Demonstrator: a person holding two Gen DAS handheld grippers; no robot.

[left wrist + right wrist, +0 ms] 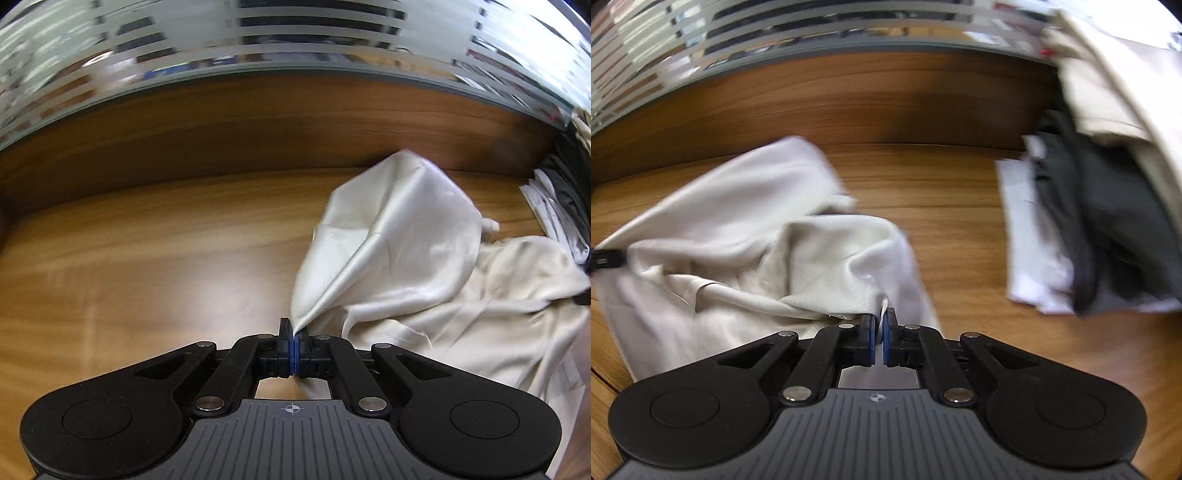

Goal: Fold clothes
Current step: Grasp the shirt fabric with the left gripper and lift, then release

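A cream satin garment lies crumpled on the wooden table, right of centre in the left wrist view. My left gripper is shut on a pointed corner of it, and the cloth rises from the pads in a taut fold. In the right wrist view the same cream garment spreads to the left and centre. My right gripper is shut on another edge of it, a thin strip of fabric pinched between the blue pads. The left gripper's black tip shows at the far left edge.
A stack of clothes, white, dark grey and beige, sits at the right of the table. The same stack shows at the right edge of the left wrist view. A striped glass partition runs behind the table's raised wooden back.
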